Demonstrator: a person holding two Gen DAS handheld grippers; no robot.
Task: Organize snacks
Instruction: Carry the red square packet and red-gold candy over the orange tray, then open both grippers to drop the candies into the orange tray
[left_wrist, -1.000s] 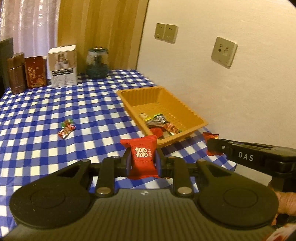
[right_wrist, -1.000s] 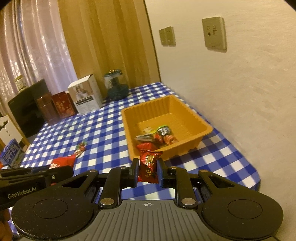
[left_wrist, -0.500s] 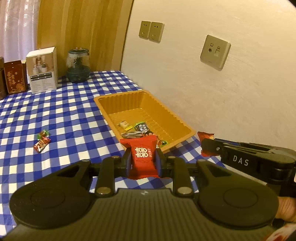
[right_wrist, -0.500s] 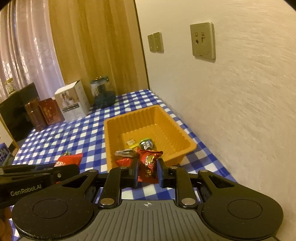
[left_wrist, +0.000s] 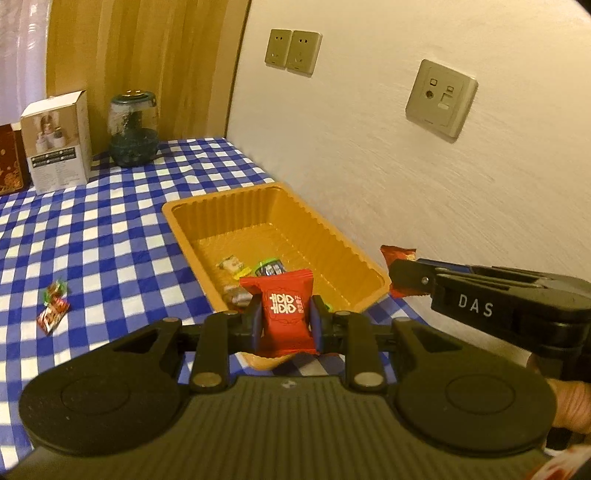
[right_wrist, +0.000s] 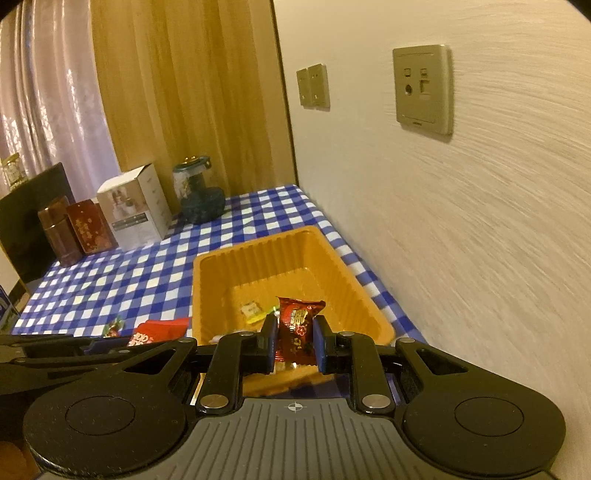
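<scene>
Left gripper (left_wrist: 282, 322): pinched my red packet (left_wrist: 284, 317), carried closer to the tray (left_wrist: 221, 210), now just ahead.
Right gripper (right_wrist: 295, 341): clamped a dark-red candy (right_wrist: 297, 330), brought over the tray's near rim.
Meaning: both ready to drop.

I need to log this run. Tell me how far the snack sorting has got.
Done: a few wrapped snacks already lie in the orange tray. In hand: the left tool grips a red packet, the right tool a dark red packet, both near the tray. Left: two small candies on the checked cloth.

tray (left_wrist: 184, 212) against wall (left_wrist: 406, 177), snacks (left_wrist: 269, 267) inside
</scene>
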